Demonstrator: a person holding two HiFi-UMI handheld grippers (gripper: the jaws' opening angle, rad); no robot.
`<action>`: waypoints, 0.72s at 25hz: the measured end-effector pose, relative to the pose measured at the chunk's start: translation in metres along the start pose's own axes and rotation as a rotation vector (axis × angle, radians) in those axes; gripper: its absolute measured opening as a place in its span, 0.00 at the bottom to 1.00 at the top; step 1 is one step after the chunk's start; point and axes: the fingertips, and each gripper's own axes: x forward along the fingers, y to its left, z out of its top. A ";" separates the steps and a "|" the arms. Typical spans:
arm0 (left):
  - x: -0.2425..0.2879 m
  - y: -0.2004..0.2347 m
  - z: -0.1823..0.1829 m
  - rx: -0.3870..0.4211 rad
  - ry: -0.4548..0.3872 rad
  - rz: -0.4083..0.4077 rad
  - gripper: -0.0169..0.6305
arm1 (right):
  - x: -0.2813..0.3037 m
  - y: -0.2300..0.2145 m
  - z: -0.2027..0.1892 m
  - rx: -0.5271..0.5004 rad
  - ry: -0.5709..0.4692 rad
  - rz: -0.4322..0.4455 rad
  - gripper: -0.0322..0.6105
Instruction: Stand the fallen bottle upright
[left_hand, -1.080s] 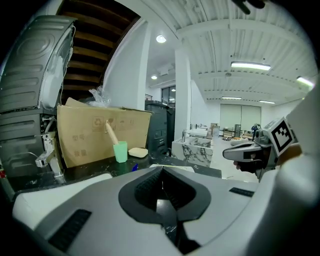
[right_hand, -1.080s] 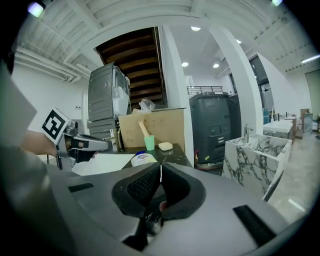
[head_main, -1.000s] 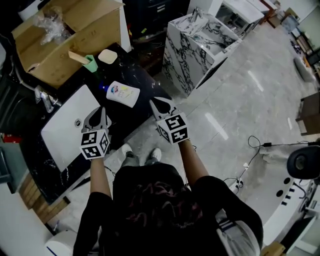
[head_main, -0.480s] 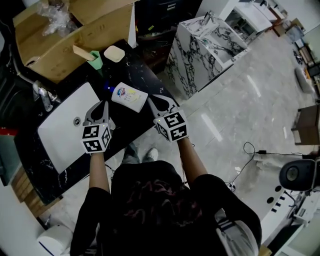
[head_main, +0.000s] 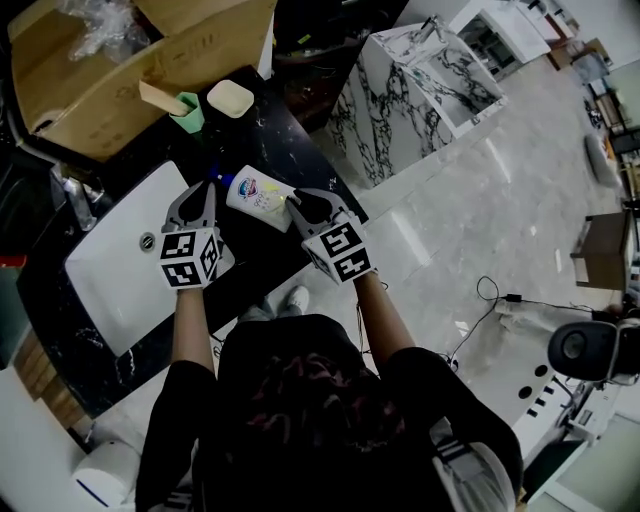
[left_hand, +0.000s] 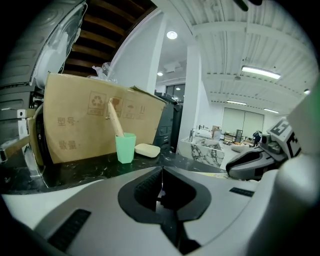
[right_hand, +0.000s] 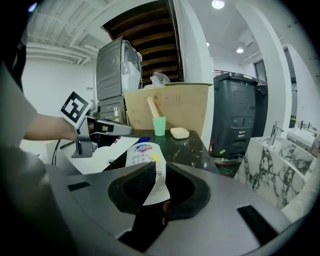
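A white bottle (head_main: 262, 197) with a blue cap lies on its side on the black marble counter (head_main: 290, 150), beside the sink. In the right gripper view the bottle (right_hand: 143, 157) stretches away just past the jaws, label up. My right gripper (head_main: 303, 204) is at the bottle's near end; its jaws stand slightly apart, nothing pinched, with the bottle showing through the gap. My left gripper (head_main: 204, 190) hovers over the sink's edge, left of the bottle's cap, jaws shut and empty. The left gripper (right_hand: 100, 131) also shows in the right gripper view.
A white sink basin (head_main: 115, 275) with a faucet (head_main: 72, 196) is on the left. A green cup (head_main: 188, 110) holding a wooden tool, a cream soap dish (head_main: 231, 98) and a cardboard box (head_main: 110, 70) stand behind the bottle. A marble cabinet (head_main: 420, 80) stands on the right.
Both grippers have moved forward and down toward the counter. The right gripper's tips now reach the bottle's near end; the left has come level with the cap.
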 end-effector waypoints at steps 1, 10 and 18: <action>0.004 0.002 0.001 -0.001 0.001 -0.008 0.05 | 0.001 0.000 0.000 -0.012 0.008 -0.001 0.17; 0.042 0.015 -0.016 -0.020 0.105 -0.060 0.24 | 0.003 -0.002 -0.001 0.004 0.000 0.013 0.19; 0.054 0.024 -0.026 -0.108 0.169 -0.117 0.19 | 0.002 -0.001 -0.001 0.012 -0.007 0.011 0.19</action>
